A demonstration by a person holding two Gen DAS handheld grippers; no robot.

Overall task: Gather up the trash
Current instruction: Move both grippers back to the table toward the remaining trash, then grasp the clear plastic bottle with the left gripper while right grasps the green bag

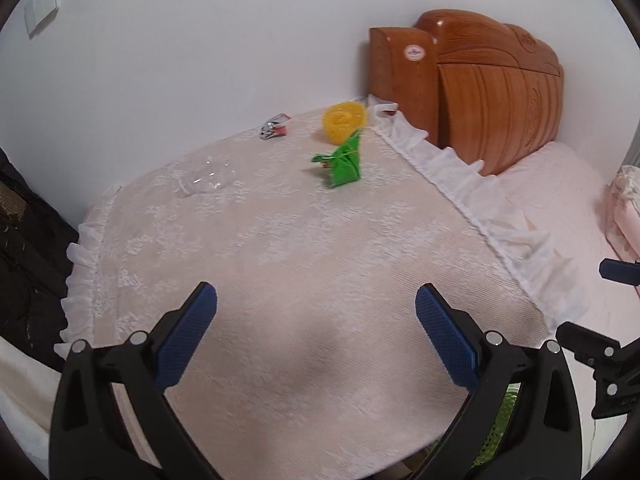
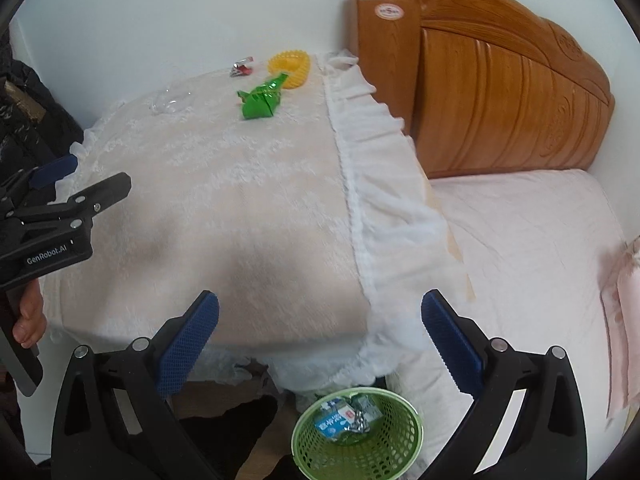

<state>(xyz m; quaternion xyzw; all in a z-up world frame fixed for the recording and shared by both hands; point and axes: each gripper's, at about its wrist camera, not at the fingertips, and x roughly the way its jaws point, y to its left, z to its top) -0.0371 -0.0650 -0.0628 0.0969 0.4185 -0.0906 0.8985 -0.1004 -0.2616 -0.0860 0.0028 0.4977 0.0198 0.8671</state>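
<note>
A crumpled green wrapper (image 1: 342, 162) (image 2: 262, 98) lies on the far part of the cloth-covered table (image 1: 280, 280), next to a yellow ring-shaped plastic piece (image 1: 344, 120) (image 2: 290, 66). A small silver and red wrapper (image 1: 275, 126) (image 2: 242, 67) lies near the wall, and a clear plastic piece (image 1: 206, 180) (image 2: 168, 100) lies to the left. A green mesh basket (image 2: 356, 432) with wrappers inside stands on the floor below the table's near edge. My left gripper (image 1: 316, 336) hovers open and holds nothing over the near table. My right gripper (image 2: 320, 340) is open above the basket.
A wooden headboard (image 1: 480, 88) (image 2: 500, 80) and a pink-covered bed (image 2: 520, 260) lie to the right of the table. Dark clothing (image 1: 24, 260) hangs at the left. A white frill (image 2: 372, 184) runs along the table's right edge. A hand (image 2: 28, 320) holds the left gripper's handle.
</note>
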